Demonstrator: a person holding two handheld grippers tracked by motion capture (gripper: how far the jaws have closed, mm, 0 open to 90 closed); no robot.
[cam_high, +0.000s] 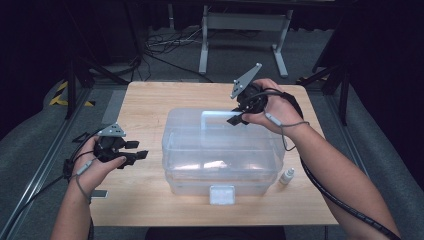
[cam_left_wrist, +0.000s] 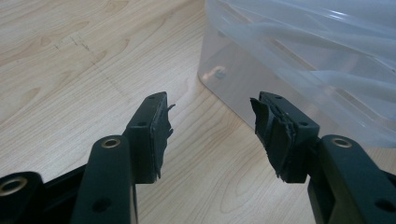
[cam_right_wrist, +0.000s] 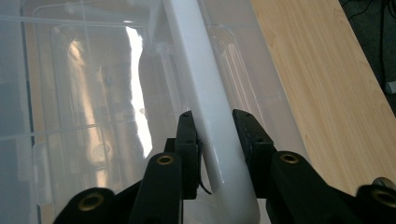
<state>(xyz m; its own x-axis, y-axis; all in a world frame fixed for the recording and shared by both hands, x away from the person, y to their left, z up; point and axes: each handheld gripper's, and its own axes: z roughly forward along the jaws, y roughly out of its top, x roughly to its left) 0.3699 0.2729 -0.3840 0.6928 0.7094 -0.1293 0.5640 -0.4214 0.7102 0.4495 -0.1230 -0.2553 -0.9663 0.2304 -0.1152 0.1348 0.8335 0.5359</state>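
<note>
Our right gripper (cam_right_wrist: 212, 126) straddles the box handle (cam_right_wrist: 205, 107) along its length, jaws loosening; left gripper (cam_left_wrist: 212, 123) open beside the box (cam_high: 222, 150)

Dark room; grey carpet floor (cam_high: 30, 135); white metal frame (cam_high: 245, 22); floor cables (cam_high: 165, 42)

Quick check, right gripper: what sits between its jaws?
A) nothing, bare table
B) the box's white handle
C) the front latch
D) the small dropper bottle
B: in the right gripper view the right gripper has its jaws on either side of the white handle of the clear storage box; the dropper bottle stands apart on the table.
</note>
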